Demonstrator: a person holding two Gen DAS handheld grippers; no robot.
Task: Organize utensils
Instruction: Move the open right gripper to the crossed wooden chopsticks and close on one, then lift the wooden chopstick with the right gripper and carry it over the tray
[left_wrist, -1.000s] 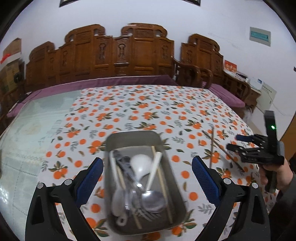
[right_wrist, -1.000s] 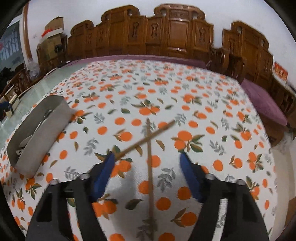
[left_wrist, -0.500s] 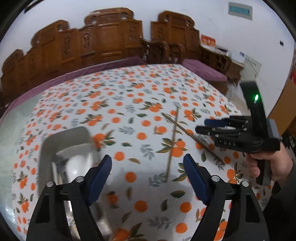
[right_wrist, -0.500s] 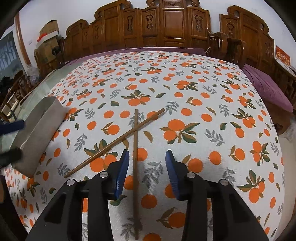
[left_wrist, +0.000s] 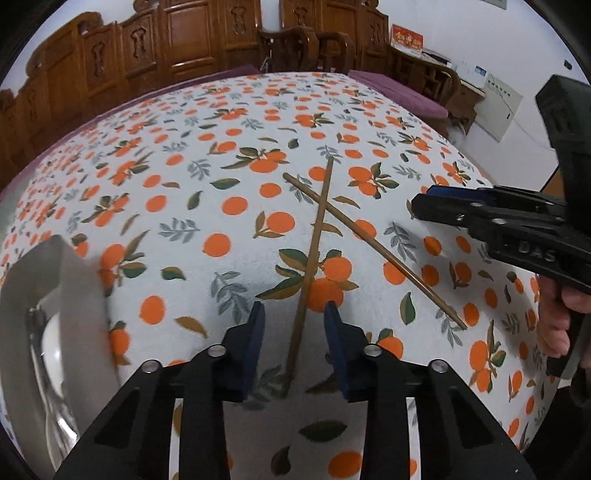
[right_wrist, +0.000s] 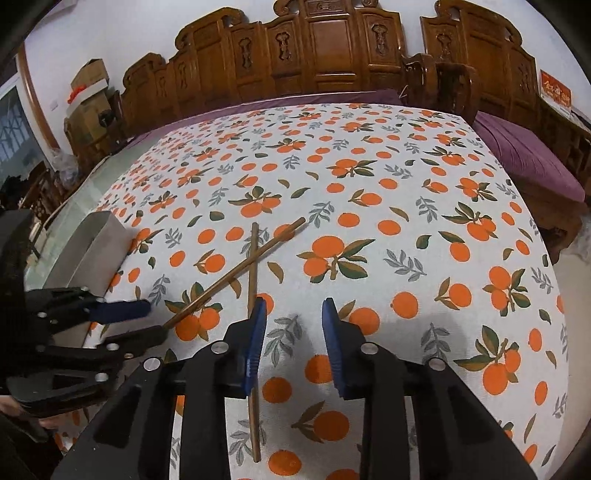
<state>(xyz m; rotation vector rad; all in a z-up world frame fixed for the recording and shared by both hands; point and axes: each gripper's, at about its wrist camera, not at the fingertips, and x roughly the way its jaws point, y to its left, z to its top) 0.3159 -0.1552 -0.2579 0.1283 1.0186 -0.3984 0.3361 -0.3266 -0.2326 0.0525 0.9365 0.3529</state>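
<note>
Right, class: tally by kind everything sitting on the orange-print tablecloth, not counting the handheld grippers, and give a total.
Wooden chopsticks: 2, one crossing the other
Metal utensil tray: 1
Total: 3 (the tray's contents are too blurred to count)

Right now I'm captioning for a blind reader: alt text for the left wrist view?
The left claw, closing, straddles one of two crossed chopsticks on the orange-print tablecloth. A metal tray sits left, the right claw at right.
</note>
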